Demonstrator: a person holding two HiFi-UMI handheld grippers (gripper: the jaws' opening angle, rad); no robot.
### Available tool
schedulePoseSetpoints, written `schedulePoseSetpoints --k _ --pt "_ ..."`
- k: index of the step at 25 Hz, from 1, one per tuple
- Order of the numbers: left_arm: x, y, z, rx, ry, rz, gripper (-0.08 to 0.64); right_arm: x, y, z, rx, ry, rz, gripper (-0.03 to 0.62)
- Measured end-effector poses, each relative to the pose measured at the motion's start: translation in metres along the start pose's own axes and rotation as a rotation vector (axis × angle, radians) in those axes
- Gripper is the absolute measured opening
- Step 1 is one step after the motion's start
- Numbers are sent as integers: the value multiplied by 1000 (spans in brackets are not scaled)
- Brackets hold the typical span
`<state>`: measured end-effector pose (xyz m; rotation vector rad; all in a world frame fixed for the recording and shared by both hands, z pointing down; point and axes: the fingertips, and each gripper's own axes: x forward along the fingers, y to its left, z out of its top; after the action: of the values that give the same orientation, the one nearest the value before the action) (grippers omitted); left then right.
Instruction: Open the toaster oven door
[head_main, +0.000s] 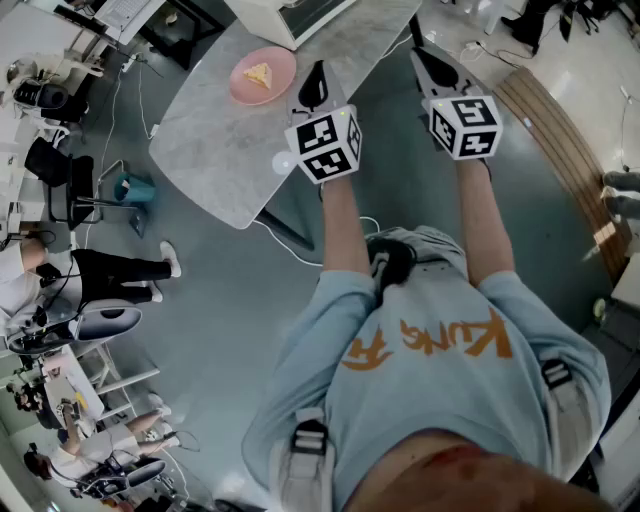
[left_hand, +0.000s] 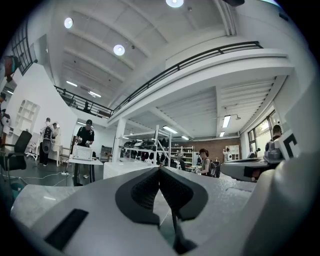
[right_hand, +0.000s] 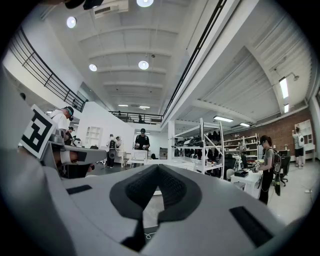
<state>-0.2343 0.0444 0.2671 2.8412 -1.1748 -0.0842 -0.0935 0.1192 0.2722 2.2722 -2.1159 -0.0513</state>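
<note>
The toaster oven (head_main: 291, 14) is a pale box at the far edge of the grey marble table (head_main: 215, 135), cut off by the top of the head view, so its door is hidden. My left gripper (head_main: 317, 72) is held above the table's near right corner, jaws shut with nothing between them. My right gripper (head_main: 420, 55) hovers beside it, past the table's right edge, also shut and empty. In the left gripper view the left gripper (left_hand: 160, 169) has its dark pads pressed together, facing out across the room. The right gripper (right_hand: 159, 167) looks the same in its own view.
A pink plate (head_main: 262, 75) with a slice of food lies on the table left of the left gripper. Office chairs (head_main: 60, 180) and seated people fill the left side. A wooden slatted platform (head_main: 560, 130) runs along the right. Cables trail over the floor.
</note>
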Motion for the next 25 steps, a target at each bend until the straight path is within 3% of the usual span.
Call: schedulePoseSetpoints --k 14,25 --pt "29 5 6 -28 -21 -12 2 21 -27 17 -67 -6 -57 -2" --pt "88 44 14 -33 -53 78 2 90 -59 25 -84 -36 -2 -2"
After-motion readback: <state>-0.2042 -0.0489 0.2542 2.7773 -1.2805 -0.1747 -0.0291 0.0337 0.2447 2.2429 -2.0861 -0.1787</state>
